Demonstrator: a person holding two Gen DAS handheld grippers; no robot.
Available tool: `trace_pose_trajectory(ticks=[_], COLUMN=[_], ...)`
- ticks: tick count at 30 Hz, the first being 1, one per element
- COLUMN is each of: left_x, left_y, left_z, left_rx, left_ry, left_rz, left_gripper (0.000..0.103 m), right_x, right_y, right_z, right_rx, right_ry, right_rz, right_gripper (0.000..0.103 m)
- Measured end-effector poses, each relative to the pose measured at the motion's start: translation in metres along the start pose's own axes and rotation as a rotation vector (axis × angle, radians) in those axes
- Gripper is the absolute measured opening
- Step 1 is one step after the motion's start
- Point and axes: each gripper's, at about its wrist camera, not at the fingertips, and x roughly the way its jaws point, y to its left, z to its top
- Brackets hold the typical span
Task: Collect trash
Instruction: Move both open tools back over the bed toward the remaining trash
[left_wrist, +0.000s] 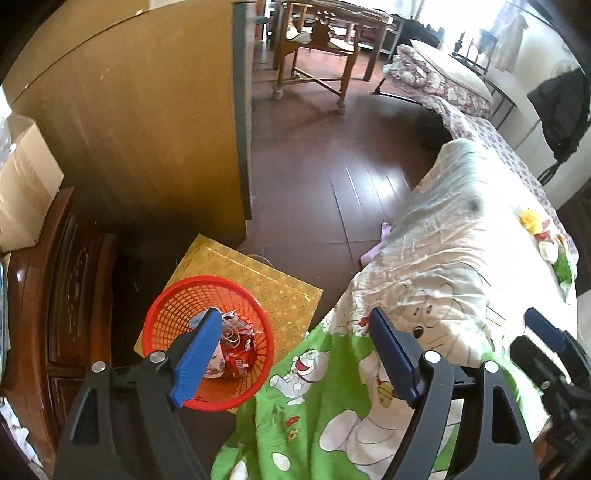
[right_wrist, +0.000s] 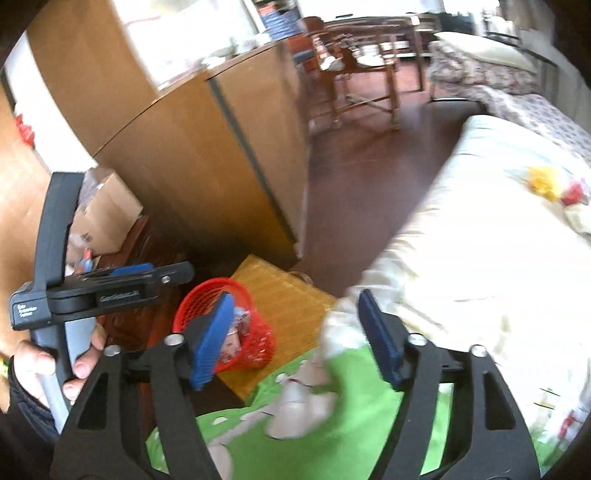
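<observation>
A red mesh basket (left_wrist: 173, 317) stands on the floor beside the bed and holds red wrappers and a paper cup (left_wrist: 236, 350). It also shows in the right wrist view (right_wrist: 258, 347). More trash (left_wrist: 543, 236), yellow, red, white and green pieces, lies far along the bed; it shows in the right wrist view (right_wrist: 554, 188) too. My left gripper (left_wrist: 295, 354) is open and empty, between the basket and the bed's edge. My right gripper (right_wrist: 295, 336) is open and empty over the same edge. The left gripper's body (right_wrist: 74, 288) shows at the left of the right wrist view.
The bed (left_wrist: 443, 236) with a cartoon quilt fills the right. A gold box (left_wrist: 258, 273) lies under the basket. A tall wooden cabinet (left_wrist: 147, 129) and a dark carved dresser (left_wrist: 55, 295) stand at left. Dark wood floor (left_wrist: 325, 173) leads to a chair (left_wrist: 317, 48).
</observation>
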Motion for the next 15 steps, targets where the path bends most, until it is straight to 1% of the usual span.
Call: trace_pose_trajectory(ticks=[1, 6, 8, 10, 11, 15], left_x=[0.001, 0.006, 0.006, 0.006, 0.005, 0.006], left_y=[-0.006, -0.038, -0.054, -0.069, -0.079, -0.119], left_z=[0.0, -0.002, -0.002, -0.001, -0.001, 0.0], left_rx=[0.011, 0.064, 0.09, 0.119, 0.135, 0.19], left_ry=[0.002, 0.022, 0.023, 0.02, 0.016, 0.007], left_rz=[0.001, -0.013, -0.022, -0.027, -0.032, -0.065], left_gripper=[0.081, 0.083, 0.085, 0.087, 0.087, 0.087], right_x=[-0.005, -0.023, -0.032, -0.044, -0.051, -0.071], right_y=[-0.007, -0.036, -0.05, -0.067, -0.08, -0.125], right_z=[-0.001, -0.002, 0.0, 0.0, 0.001, -0.002], right_rx=[0.009, 0.042, 0.055, 0.068, 0.077, 0.128], right_ry=[-0.014, -0.044, -0.057, -0.079, -0.091, -0.114], right_rz=[-0.015, -0.078, -0.107, -0.144, -0.177, -0.244], right_gripper=[0.08, 0.082, 0.084, 0.087, 0.087, 0.088])
